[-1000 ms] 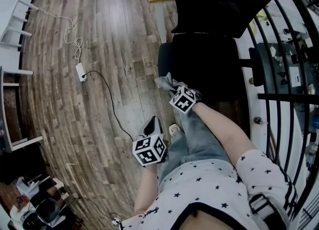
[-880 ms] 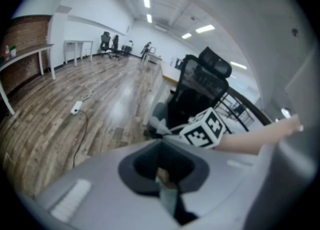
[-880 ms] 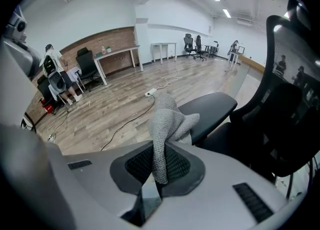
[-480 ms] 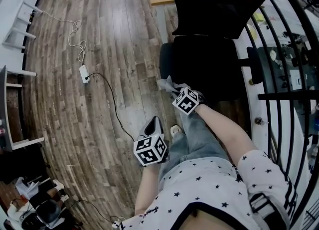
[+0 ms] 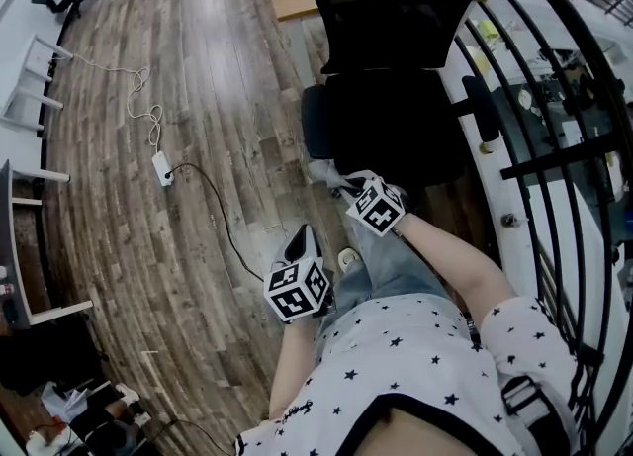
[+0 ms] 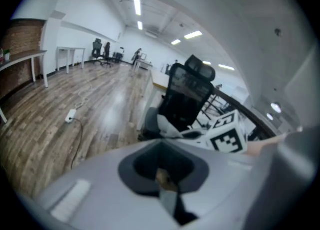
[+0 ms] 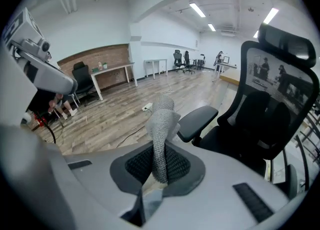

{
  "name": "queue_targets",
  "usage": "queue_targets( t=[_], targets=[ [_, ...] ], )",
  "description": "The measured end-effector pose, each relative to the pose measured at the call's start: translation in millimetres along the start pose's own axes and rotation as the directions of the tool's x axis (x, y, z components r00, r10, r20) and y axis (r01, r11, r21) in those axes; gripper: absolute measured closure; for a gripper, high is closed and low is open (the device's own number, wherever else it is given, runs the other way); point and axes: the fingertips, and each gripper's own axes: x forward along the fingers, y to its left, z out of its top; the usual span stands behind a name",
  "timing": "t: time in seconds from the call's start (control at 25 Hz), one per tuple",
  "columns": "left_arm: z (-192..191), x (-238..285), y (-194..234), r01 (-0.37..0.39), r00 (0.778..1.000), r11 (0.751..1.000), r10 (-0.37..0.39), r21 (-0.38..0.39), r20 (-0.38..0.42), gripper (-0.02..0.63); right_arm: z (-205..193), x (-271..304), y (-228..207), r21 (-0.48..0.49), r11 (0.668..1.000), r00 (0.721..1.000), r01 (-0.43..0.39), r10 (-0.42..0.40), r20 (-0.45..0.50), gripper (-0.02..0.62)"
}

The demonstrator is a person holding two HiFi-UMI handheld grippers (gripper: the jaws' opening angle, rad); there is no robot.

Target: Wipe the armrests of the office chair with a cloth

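The right gripper (image 7: 158,173) is clamped on the grey cloth (image 7: 161,124), just short of the chair (image 5: 396,98) armrest (image 7: 198,116) ahead of it. The left gripper (image 6: 167,188), jaws together and empty, hangs over the wooden floor (image 5: 198,98). A power strip (image 5: 160,167) lies farther ahead, to its left.

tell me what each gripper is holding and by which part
The right gripper is shut on the grey cloth, pinching one end; the rest sticks up past the jaws. The left gripper is shut with nothing in it.
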Motion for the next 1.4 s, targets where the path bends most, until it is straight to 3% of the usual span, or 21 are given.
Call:
queue_targets(
  t=[0.6,1.0,1.4],
  targets=[
    [-4,4,-44,0.122,0.992,0.985,-0.12,0.124,-0.026,0.604,-27,-104,15,0.202,0.977,0.988,0.067,-0.094,0.126,0.558],
    [-5,27,-90,0.16,0.987,0.967,-0.154,0.197,-0.049,0.604,-70,-165,-22,0.307,0.941,0.969,0.146,-0.198,0.146,0.56],
    [-4,75,-178,0.162,0.986,0.958,-0.15,0.236,-0.068,0.604,-121,-223,-95,0.344,0.922,0.956,0.178,-0.244,0.161,0.558]
  ],
)
